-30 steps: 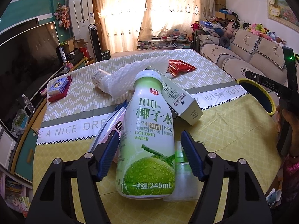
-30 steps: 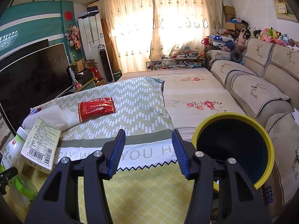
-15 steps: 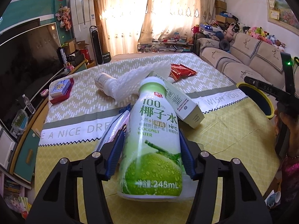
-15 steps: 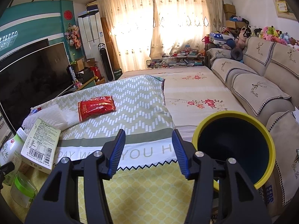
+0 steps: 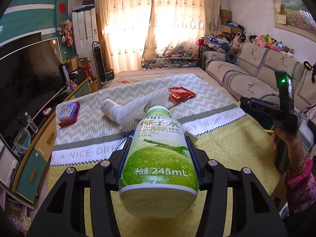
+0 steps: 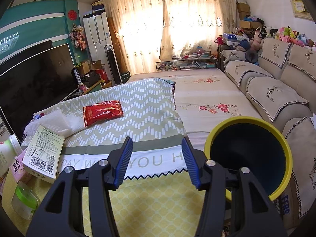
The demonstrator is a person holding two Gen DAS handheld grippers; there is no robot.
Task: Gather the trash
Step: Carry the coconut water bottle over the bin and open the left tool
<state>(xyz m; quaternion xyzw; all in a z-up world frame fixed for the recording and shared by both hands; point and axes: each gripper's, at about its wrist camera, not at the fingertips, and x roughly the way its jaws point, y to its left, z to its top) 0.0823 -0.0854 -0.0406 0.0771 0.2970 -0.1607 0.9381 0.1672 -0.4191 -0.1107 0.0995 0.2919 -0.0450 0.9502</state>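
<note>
My left gripper (image 5: pixel 159 148) is shut on a green and white coconut water bottle (image 5: pixel 158 158) and holds it lifted off the table, tilted away from me. My right gripper (image 6: pixel 157 158) is open and empty above the tablecloth, just left of a yellow-rimmed dark bin (image 6: pixel 248 154). A red snack packet (image 6: pixel 102 111), a white foam wrap (image 6: pixel 53 122), a cardboard box (image 6: pixel 44 154) and a clear cup with a green rim (image 6: pixel 24 199) lie on the table. The right gripper also shows at the right of the left wrist view (image 5: pixel 276 110).
A sofa (image 6: pixel 276 86) runs along the right. A TV (image 5: pixel 25 83) and cabinet stand on the left. A small blue and red box (image 5: pixel 68 113) and a white tube (image 5: pixel 107 106) lie on the far left of the tablecloth (image 5: pixel 83 152).
My left gripper closed on the coconut water bottle and lifted it off the table, tilting it. The right gripper stayed almost still by the bin.
</note>
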